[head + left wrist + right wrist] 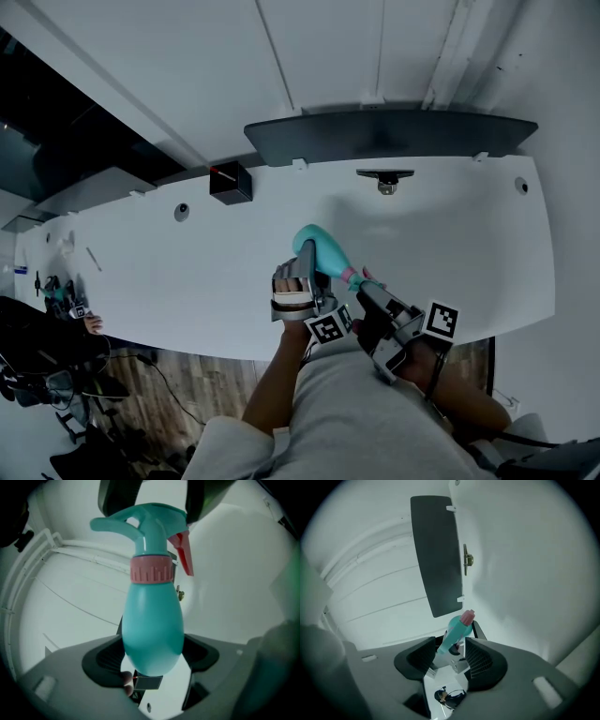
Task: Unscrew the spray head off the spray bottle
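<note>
Our left gripper point(298, 283) was clamped on the belly of the teal spray bottle point(152, 620), holding it up over the white worktop point(450, 244), its long axis pointing away from that gripper. The spray head point(145, 522) sat at the far end, between the parted jaws of our right gripper point(451, 656), which did not press on it.

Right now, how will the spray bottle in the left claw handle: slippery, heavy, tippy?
The spray bottle looks smooth and egg-shaped, so it may slip or twist in the left claw. Its body is opaque, so weight can't be judged. With the spray head above a rounded base, it probably tips easily.
</note>
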The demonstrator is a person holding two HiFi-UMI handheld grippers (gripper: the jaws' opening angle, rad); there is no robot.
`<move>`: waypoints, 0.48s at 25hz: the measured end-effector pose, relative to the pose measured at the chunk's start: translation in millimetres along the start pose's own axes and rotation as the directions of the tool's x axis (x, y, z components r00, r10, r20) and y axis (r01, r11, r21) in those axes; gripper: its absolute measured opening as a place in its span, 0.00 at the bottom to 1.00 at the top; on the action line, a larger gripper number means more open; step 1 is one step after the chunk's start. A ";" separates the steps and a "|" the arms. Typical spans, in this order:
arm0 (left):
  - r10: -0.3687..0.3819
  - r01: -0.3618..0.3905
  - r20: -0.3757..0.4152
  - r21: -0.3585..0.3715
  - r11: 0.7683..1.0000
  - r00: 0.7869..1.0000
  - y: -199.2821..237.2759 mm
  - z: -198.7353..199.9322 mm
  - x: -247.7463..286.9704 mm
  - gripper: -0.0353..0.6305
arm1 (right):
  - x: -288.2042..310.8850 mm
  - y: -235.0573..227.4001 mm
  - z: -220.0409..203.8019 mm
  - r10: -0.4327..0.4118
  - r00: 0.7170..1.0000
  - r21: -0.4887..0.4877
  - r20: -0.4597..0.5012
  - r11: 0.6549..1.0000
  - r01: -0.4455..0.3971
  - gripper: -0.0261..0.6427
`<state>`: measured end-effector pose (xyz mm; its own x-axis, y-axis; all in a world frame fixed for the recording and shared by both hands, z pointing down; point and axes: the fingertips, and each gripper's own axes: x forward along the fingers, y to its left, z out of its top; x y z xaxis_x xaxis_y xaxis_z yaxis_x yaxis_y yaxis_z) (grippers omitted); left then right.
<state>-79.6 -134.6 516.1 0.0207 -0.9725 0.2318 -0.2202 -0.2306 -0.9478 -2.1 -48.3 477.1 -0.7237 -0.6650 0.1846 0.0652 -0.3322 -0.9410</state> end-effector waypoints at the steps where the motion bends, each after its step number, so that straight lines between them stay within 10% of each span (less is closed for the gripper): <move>1: 0.010 -0.010 0.011 0.005 1.000 1.000 1.5 2.7 -1.6 0.61 | 0.0 -0.9 3.0 -0.010 1.000 -0.013 0.011 1.000 0.010 0.33; 8: -0.027 0.027 0.007 -0.025 0.999 1.000 -9.9 3.7 -7.9 0.61 | 0.3 0.6 13.4 -0.066 0.998 -0.268 0.003 0.961 0.065 0.25; 12: -0.048 0.048 0.021 -0.016 0.999 0.999 -14.0 3.7 -10.2 0.61 | 1.8 4.6 6.1 -0.142 0.989 -0.575 -0.046 0.813 0.090 0.16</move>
<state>-73.1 -121.5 526.2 0.0515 -0.9608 0.2725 -0.2345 -0.2768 -0.9319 1.2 -55.2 474.8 -0.7568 -0.5792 0.3030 -0.4068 0.0545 -0.9119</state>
